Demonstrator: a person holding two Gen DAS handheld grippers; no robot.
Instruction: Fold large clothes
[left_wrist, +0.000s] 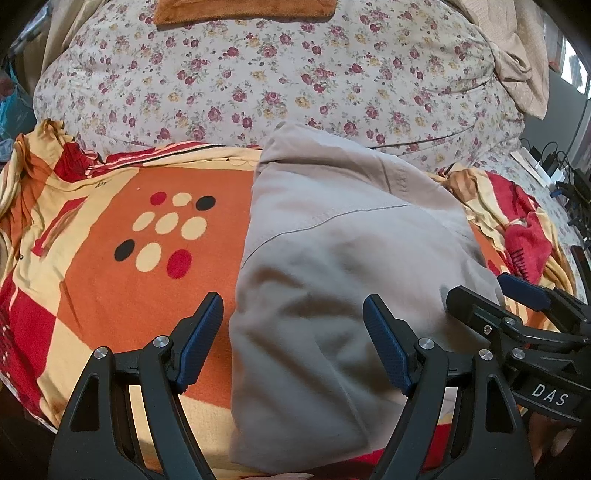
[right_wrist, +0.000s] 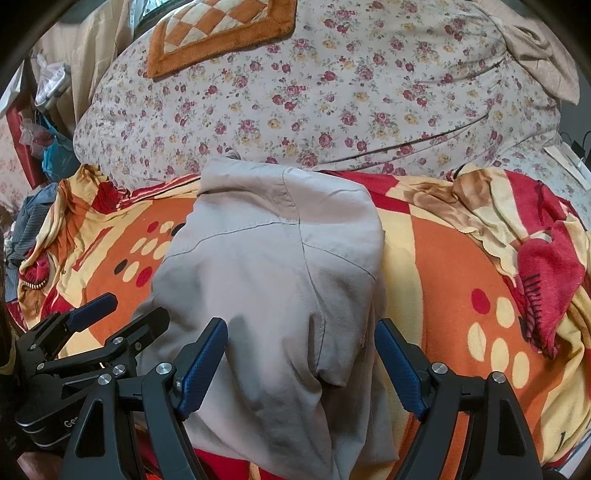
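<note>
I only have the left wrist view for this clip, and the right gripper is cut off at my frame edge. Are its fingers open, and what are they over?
Observer: Open, with nothing between them. The right gripper hangs over the near part of the folded grey garment, its outer finger at the garment's right edge.
Operator: That right edge is hidden from me. How does it lie?
Observer: As one rounded fold on the orange patterned blanket.
Operator: And the orange strip at the top of my frame?
Observer: A cushion with an orange-and-cream checked middle, lying on the floral quilt.
</note>
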